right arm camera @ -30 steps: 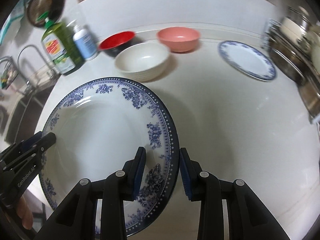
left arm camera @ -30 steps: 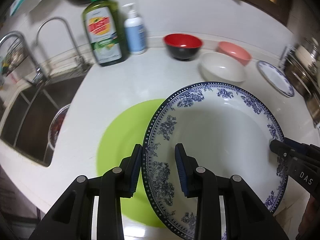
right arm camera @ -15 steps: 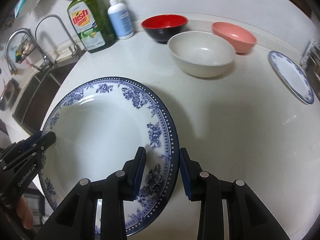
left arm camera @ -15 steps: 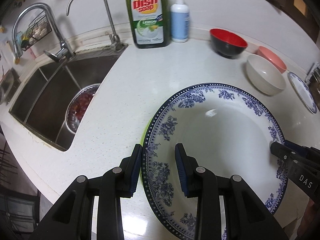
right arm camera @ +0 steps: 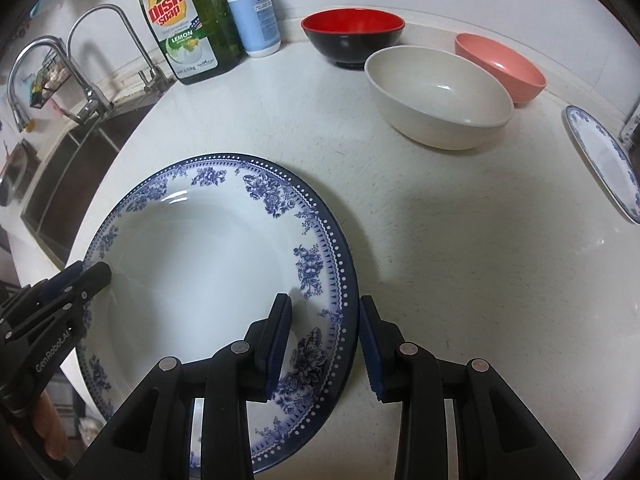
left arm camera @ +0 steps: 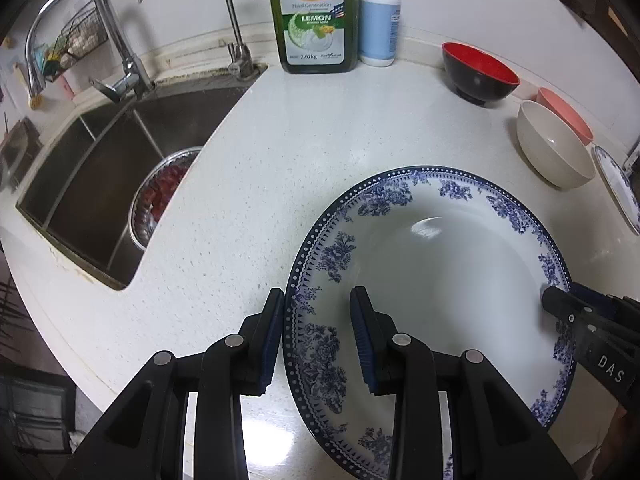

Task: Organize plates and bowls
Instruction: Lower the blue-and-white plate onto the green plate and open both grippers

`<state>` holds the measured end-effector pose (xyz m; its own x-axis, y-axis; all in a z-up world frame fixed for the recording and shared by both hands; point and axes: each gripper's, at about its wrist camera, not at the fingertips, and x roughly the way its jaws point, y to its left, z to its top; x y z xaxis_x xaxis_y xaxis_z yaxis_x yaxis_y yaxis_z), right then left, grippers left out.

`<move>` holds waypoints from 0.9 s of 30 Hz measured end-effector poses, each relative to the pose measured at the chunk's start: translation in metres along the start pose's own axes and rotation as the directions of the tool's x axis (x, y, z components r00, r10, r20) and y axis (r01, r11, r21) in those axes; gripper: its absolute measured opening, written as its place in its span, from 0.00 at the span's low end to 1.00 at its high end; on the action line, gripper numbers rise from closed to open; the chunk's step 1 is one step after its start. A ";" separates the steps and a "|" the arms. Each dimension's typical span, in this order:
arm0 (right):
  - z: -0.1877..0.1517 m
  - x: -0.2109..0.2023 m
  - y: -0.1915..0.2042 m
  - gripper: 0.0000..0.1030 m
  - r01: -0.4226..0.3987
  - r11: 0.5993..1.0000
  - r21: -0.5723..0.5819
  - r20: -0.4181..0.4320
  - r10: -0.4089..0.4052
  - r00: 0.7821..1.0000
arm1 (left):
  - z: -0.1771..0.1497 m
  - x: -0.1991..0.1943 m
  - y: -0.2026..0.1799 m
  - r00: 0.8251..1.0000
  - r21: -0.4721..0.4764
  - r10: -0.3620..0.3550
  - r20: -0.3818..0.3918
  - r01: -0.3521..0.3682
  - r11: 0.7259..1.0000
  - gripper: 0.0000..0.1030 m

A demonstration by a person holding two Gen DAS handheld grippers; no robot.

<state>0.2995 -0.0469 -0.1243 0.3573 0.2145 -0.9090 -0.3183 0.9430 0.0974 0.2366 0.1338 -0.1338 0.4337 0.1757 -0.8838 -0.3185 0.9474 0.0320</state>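
Blue-patterned plate [left arm camera: 432, 272] rim clamped both sides: left hand-held gripper [left arm camera: 318, 338], right hand-held gripper [right arm camera: 325, 346], jaws narrow.

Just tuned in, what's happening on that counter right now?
A person holds a big blue-and-white plate by opposite sides of its rim, the left gripper on one side, the right gripper on the other, over the white counter beside the sink. Behind it stand a red-and-black bowl, a cream bowl and a pink bowl, with a smaller patterned plate off to the side.
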 end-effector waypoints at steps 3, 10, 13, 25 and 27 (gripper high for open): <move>0.000 0.003 0.002 0.34 0.009 1.000 -0.015 -0.002 -0.009 1.000 | 0.000 0.002 -0.001 1.000 -0.003 0.001 -0.005 -0.001 1.000 0.33; 0.000 0.006 0.008 0.36 0.023 0.998 -0.054 0.000 -0.023 1.000 | -0.001 0.003 -0.002 1.000 0.013 0.017 -0.003 -0.017 1.000 0.38; -0.002 0.007 0.010 0.36 0.027 0.997 -0.067 0.005 -0.027 1.000 | 0.000 -0.003 -0.004 0.999 0.017 0.032 0.022 -0.032 0.999 0.55; -0.008 -0.029 -0.018 0.60 0.004 1.000 0.011 0.111 -0.005 0.994 | 0.018 -0.053 -0.041 0.984 0.130 -0.021 0.176 -0.002 0.991 0.86; -0.010 -0.041 -0.028 0.62 0.012 0.999 0.042 0.141 -0.018 0.990 | 0.022 -0.063 -0.055 0.979 0.166 -0.054 0.199 0.021 0.986 0.89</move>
<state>0.2850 -0.0851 -0.0938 0.4831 0.2312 -0.8445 -0.2765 0.9554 0.1034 0.2459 0.0765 -0.0697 0.6090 0.1736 -0.7739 -0.1650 0.9821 0.0905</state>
